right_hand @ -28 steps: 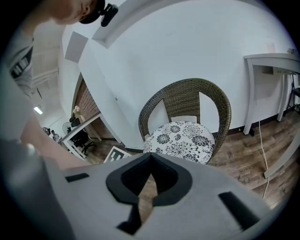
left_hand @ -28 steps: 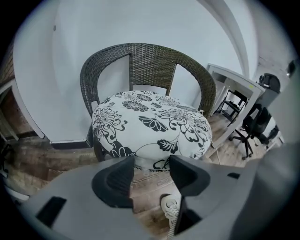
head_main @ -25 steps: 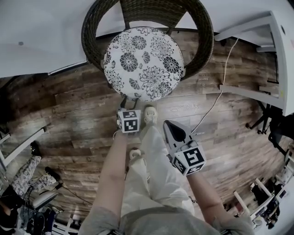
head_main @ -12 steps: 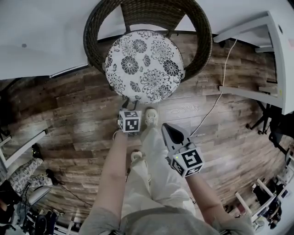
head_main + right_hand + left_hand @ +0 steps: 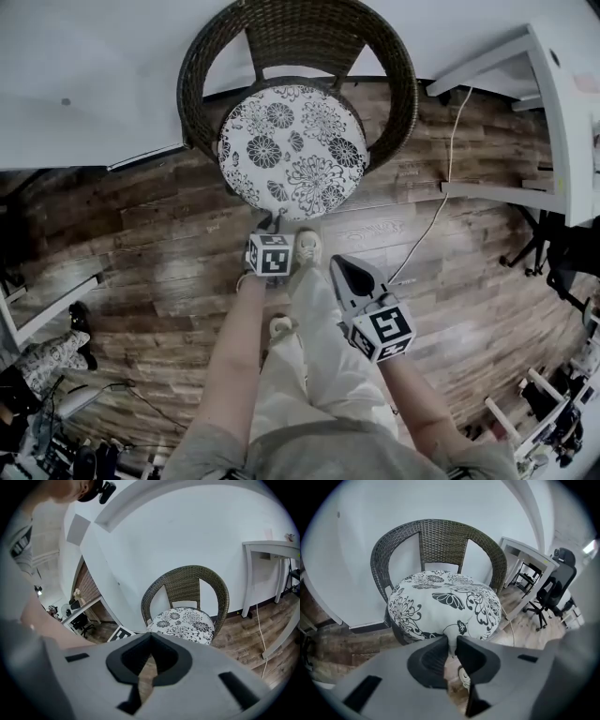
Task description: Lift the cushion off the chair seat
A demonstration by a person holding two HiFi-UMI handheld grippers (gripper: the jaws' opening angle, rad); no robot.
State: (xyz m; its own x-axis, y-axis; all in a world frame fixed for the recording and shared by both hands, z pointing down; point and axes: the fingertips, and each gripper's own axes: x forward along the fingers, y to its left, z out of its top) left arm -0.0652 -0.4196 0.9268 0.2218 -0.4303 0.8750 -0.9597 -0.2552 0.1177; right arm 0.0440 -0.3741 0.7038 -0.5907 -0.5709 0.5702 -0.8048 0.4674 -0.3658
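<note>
A round white cushion (image 5: 292, 150) with black flowers lies on the seat of a dark wicker chair (image 5: 291, 37). My left gripper (image 5: 270, 223) is at the cushion's near edge. In the left gripper view its jaws (image 5: 452, 641) are closing, and a fold of the cushion (image 5: 440, 602) rim is pinched between them. My right gripper (image 5: 339, 264) hangs lower and to the right, over the floor and apart from the chair. Its jaws (image 5: 150, 637) are shut with nothing in them, and the cushion (image 5: 183, 623) lies beyond their tips.
The chair backs onto a white wall. A white desk (image 5: 562, 112) stands at the right with a cable (image 5: 441, 206) trailing over the wooden floor. The person's shoes (image 5: 306, 246) are just in front of the chair. An office chair (image 5: 555, 588) stands farther right.
The left gripper has drawn up to the cushion's near edge. The right gripper has risen slightly and stays off the chair. The cushion still lies on the seat.
</note>
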